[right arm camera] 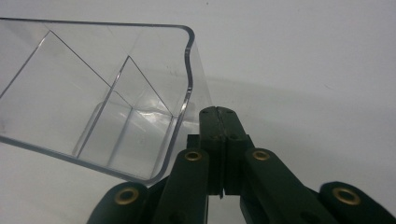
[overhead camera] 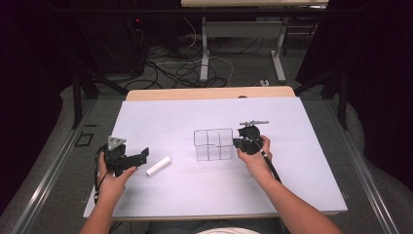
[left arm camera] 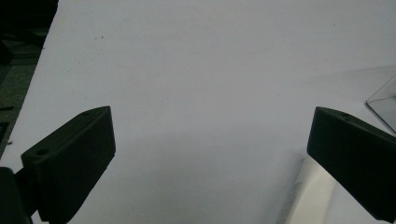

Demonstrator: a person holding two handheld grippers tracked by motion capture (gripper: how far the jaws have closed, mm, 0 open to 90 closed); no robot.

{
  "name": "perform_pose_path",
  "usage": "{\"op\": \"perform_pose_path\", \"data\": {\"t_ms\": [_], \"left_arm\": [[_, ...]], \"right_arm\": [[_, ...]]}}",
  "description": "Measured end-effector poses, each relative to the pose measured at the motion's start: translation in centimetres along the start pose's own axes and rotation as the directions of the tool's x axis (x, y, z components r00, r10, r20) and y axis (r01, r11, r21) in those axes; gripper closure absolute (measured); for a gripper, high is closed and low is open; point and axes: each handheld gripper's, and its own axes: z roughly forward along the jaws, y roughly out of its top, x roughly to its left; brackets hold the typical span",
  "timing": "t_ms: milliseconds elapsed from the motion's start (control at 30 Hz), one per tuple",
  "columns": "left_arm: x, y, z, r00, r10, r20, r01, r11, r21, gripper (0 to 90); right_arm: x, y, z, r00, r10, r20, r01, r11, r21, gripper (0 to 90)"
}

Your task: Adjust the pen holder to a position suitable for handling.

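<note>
Clear organizer (overhead camera: 213, 145) touching right tool (overhead camera: 240, 142)

I count one clear box (overhead camera: 213, 144) with three compartments, and one white tube (overhead camera: 159, 166) lying on one table (overhead camera: 302, 185). I hold two grippers: one in my left hand (overhead camera: 127, 161), one in my right (overhead camera: 238, 143).

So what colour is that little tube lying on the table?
White. The tube shows best in the high view, lying beside the left tool.
</note>
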Motion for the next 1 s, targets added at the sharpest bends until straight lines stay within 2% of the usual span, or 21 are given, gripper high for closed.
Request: {"op": "perform_pose_path", "data": {"t_ms": [233,433,667,1000], "left_arm": [[0.0,0.0,0.0,1.0,-0.002,-0.002,0.002,1.0,0.006,1.3],[0.0,0.0,0.0,1.0,-0.003,-0.003,0.003,1.0,0.009,1.3],[0.0,0.0,0.1,1.0,-0.001,-0.003,0.001,1.0,0.009,1.3],[-0.1,0.0,0.1,1.0,0.005,0.004,-0.005,0.9999,0.011,1.8]], "right_arm": [[0.2,-0.1,0.1,0.9999,-0.012,-0.005,0.012,1.0,-0.003,90.0],[0.5,-0.2,0.2,0.9999,0.01,0.008,-0.01,1.0,0.012,90.0],[0.5,-0.4,0.0,0.9999,0.01,-0.001,-0.01,1.0,0.022,89.7],[-1.0,-0.1,-0.6,0.9996,0.017,-0.022,-0.017,1.0,0.007,71.3]]}}
